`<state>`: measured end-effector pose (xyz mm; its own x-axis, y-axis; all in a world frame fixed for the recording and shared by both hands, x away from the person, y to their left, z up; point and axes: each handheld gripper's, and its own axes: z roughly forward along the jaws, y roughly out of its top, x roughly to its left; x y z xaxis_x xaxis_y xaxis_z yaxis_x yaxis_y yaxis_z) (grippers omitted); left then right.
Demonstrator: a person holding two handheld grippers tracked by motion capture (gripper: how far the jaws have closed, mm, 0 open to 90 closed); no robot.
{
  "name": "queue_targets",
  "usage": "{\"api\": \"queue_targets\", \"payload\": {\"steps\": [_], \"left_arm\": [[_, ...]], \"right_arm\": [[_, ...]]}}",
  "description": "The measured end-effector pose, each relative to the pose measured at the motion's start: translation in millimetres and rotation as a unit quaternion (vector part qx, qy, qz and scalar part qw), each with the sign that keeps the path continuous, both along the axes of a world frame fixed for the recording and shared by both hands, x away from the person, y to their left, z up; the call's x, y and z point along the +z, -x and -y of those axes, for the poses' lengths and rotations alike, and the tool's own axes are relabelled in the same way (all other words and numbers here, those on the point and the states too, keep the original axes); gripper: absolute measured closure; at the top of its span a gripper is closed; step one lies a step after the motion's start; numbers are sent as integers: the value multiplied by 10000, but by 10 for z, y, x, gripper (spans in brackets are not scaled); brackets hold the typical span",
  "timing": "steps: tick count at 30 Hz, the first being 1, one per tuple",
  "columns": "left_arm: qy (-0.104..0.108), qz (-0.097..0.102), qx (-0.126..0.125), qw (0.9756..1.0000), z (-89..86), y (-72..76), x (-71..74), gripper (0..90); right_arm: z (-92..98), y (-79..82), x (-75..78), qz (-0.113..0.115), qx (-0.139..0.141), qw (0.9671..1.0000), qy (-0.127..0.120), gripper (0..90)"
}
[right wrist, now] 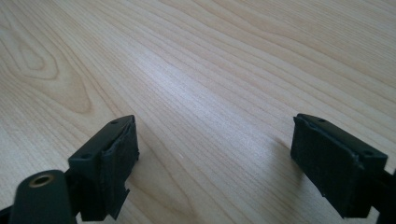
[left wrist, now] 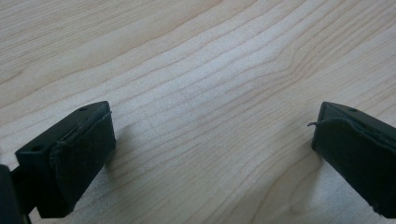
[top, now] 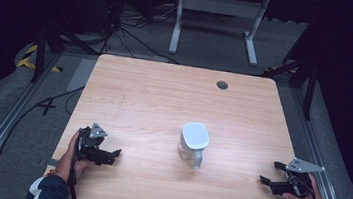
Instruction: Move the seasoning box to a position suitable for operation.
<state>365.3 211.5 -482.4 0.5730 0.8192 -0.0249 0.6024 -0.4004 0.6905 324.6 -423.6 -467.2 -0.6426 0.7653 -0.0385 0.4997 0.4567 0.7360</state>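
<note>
A clear glass pitcher (top: 193,144) with a white lid and a handle toward the front stands upright near the middle of the wooden table (top: 164,98). My left gripper (top: 112,154) rests low at the front left, held by a hand, its jaws wide apart and pointing right toward the pitcher. In the left gripper view my left gripper (left wrist: 212,149) has only bare wood between its pads. My right gripper (top: 270,173) sits at the front right, open, pointing left. The right gripper view shows my right gripper (right wrist: 212,161) with nothing between its jaws.
A round cable hole (top: 222,85) lies in the tabletop near the far right edge. Beyond the table stand a white metal frame (top: 216,18) and loose cables on the grey floor. Dark stands flank both sides of the table.
</note>
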Motion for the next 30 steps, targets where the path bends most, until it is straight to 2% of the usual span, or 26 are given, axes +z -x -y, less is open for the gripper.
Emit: {"api": "queue_targets", "payload": {"steps": [10, 12, 13, 14, 16, 19, 24, 25, 26, 30], "left_arm": [[8, 20, -2, 10000, 3, 3, -1, 2], [-8, 13, -34, 10000, 1, 1, 1, 2], [-92, -22, -112, 9999, -6, -4, 14, 2], [-49, 5, -131, 9999, 4, -8, 6, 2], [-56, 25, -175, 9998, 9, -15, 6, 3], [-35, 20, -188, 9998, 13, -13, 5, 4], [-19, 61, -234, 9997, 16, 2, 5, 23], [-19, 61, -234, 9997, 16, 2, 5, 31], [-30, 75, -228, 9997, 15, 10, 9, 38], [-25, 63, -206, 9998, 18, 16, 10, 41]], "right_arm": [[4, -10, 12, -44, -14, 10000, -1, 171], [3, -20, 17, -41, -15, 10000, 37, 171], [4, -24, 22, -51, -52, 10000, 59, 173], [7, -32, 29, -49, -101, 9999, 88, 191], [16, -36, 45, 10, -131, 9999, 102, 286], [4, -64, 69, 24, -85, 9999, 51, 385], [-100, -151, 187, 159, 161, 9993, -282, 535], [-100, -151, 187, 159, 161, 9993, -282, 535], [-157, -195, 235, 208, 301, 9986, -375, 588], [-276, -295, 326, 245, 497, 9969, -557, 689]]}}
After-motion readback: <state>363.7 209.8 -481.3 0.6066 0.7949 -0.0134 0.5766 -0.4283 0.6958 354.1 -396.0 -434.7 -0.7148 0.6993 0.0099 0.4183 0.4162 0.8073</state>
